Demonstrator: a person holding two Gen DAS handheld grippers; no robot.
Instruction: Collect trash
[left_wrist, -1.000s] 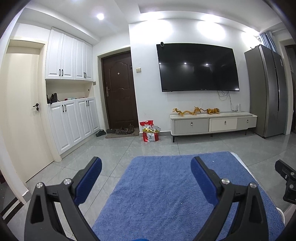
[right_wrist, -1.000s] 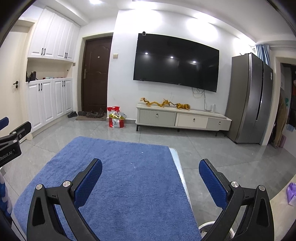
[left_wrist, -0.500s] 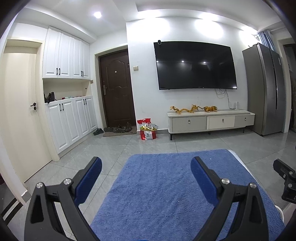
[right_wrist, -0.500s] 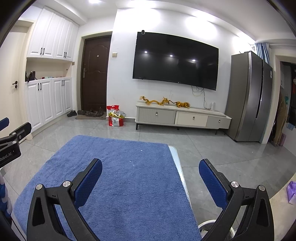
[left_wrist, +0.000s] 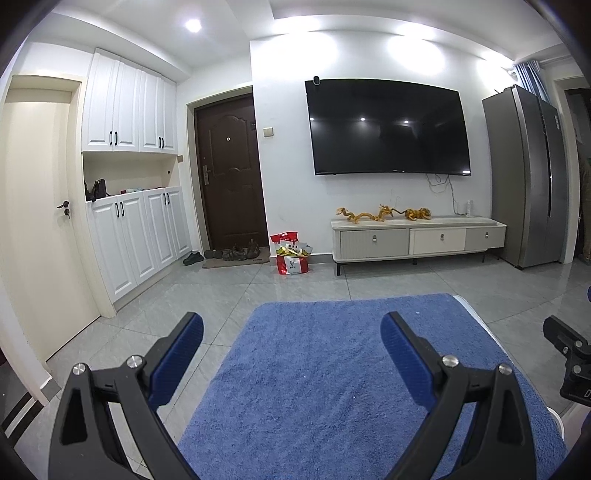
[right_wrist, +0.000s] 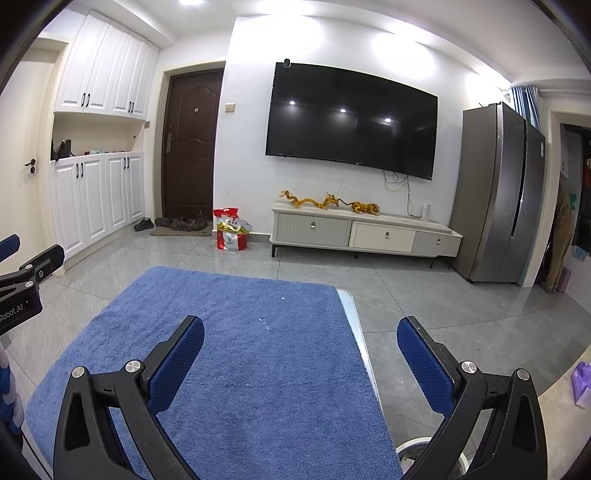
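My left gripper (left_wrist: 291, 332) is open and empty, held above a table covered with a blue towel (left_wrist: 332, 369). My right gripper (right_wrist: 301, 336) is open and empty above the same blue towel (right_wrist: 240, 350), near its right edge. A red and white paper bag (left_wrist: 291, 254) stuffed with wrappers stands on the floor by the far wall; it also shows in the right wrist view (right_wrist: 231, 234). Tiny white specks (right_wrist: 260, 319) lie on the towel. No trash item is in either gripper.
A TV stand (left_wrist: 417, 240) with gold figurines stands under a wall TV (left_wrist: 388, 127). A grey fridge (right_wrist: 498, 195) is at the right. White cabinets (left_wrist: 136, 236), a brown door (left_wrist: 229, 173) and shoes (left_wrist: 229, 254) are at the left. A white round rim (right_wrist: 421, 448) sits below the table's right edge.
Both views have tilted up and shifted slightly; the room sits a little lower and to the left in frame. Both grippers stay open and empty.
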